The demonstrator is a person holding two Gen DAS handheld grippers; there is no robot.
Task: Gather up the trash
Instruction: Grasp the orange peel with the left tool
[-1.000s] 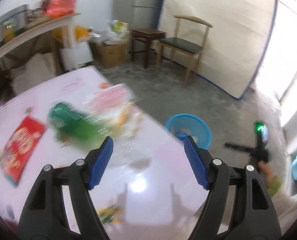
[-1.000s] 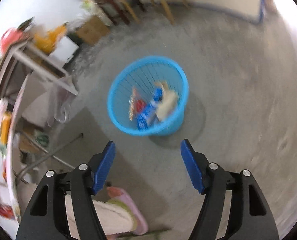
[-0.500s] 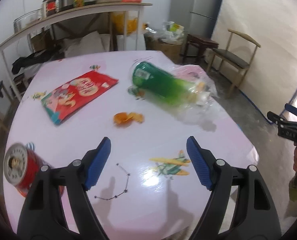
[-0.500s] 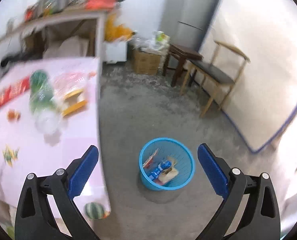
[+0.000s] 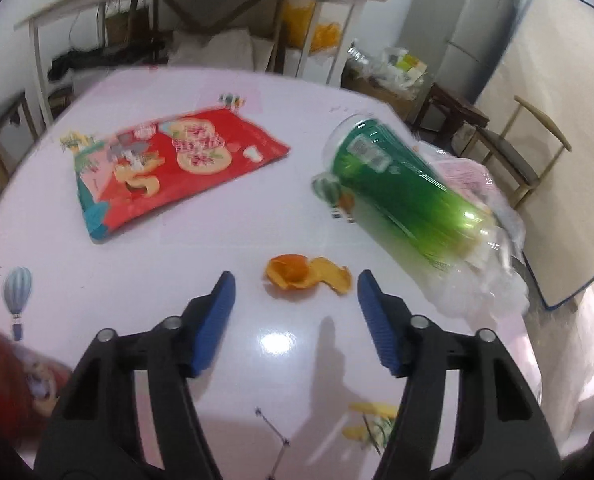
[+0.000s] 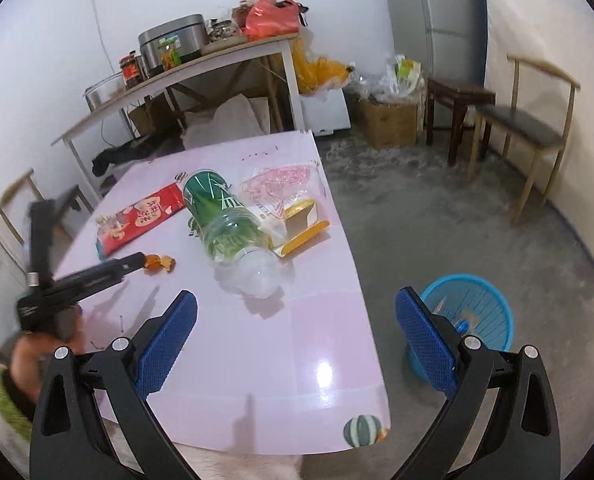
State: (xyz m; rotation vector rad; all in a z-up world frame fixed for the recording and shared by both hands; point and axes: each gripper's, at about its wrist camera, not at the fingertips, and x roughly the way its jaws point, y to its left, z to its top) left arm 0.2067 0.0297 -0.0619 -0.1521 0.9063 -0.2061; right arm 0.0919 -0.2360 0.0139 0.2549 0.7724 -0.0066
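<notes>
A piece of orange peel (image 5: 305, 274) lies on the pink table (image 5: 217, 232), just ahead of my left gripper (image 5: 295, 280). Its jaws are closing, and the pads do not touch the peel. A green plastic bottle (image 5: 401, 196) lies on its side to the right, and a red snack bag (image 5: 169, 164) lies flat to the left. In the right wrist view my right gripper (image 6: 297, 300) hangs wide open and empty above the table's near edge. There the left gripper (image 6: 137, 258) reaches the peel (image 6: 159, 262), left of the bottle (image 6: 225, 220).
A blue basket (image 6: 473, 320) holding some trash stands on the floor right of the table. A yellow carton (image 6: 303, 220) and a clear plastic bag (image 6: 281, 184) lie beside the bottle. A red can (image 5: 13, 376) sits at the near left. Chairs, a stool and a shelf table line the walls.
My left gripper came forward and down over the table to the orange peel, and its jaws narrowed. My right gripper swung up from the basket to face the table and opened wider.
</notes>
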